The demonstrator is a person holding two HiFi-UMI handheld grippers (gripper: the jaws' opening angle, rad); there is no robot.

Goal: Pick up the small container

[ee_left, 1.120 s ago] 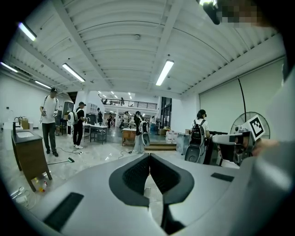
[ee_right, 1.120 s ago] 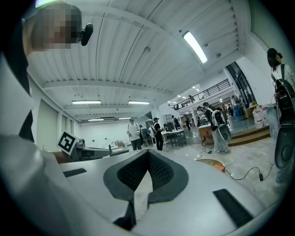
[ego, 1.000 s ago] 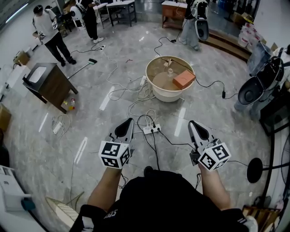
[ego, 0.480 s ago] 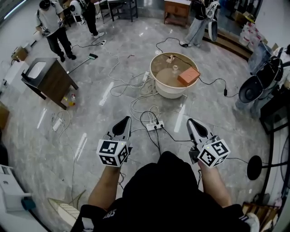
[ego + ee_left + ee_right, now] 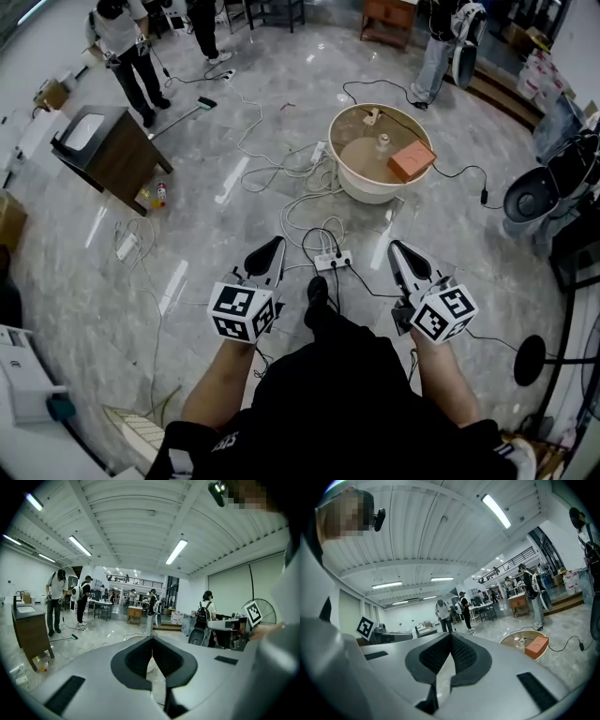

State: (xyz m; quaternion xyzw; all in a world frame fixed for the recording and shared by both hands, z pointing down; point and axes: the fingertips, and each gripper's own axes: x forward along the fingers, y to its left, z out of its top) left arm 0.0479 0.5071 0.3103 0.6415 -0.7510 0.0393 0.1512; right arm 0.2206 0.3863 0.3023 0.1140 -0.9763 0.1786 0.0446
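**Both closed, nothing held**

Left claw (image 5: 273,244) and right claw (image 5: 396,246) sit low in the frame, jaws pressed together and empty. The small container (image 5: 382,142) stands upright, long axis vertical, on the round counter (image 5: 361,190) at upper centre, just left of an orange box (image 5: 411,161). A power strip (image 5: 334,262) and cables (image 5: 302,174) lie on the floor between.

No text, label, brand or number is legible. The left white cube (image 5: 241,314) and the right white cube (image 5: 443,316) bear only black square markers.
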